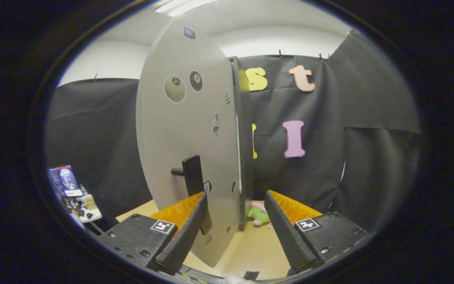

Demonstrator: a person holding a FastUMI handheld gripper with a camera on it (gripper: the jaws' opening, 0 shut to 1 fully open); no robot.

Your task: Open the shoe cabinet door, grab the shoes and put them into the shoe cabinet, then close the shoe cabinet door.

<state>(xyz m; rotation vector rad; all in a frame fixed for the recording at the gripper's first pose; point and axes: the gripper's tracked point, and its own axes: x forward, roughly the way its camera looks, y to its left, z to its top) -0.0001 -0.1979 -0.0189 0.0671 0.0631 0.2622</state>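
Now we see our gripper (pixel 237 213) with its fingers spread wide, and the edge of the grey cabinet door (pixel 187 130) stands between them. We see the dark door handle (pixel 194 173) just by the left finger. Beyond the fingers, little pink and green shoes (pixel 257 213) lie on the tan floor (pixel 250 248).

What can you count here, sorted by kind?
Cabinet door: 1
Door handle: 1
Plush toy: 1
Gripper, fingers open around the door's edge: 1
Total: 4
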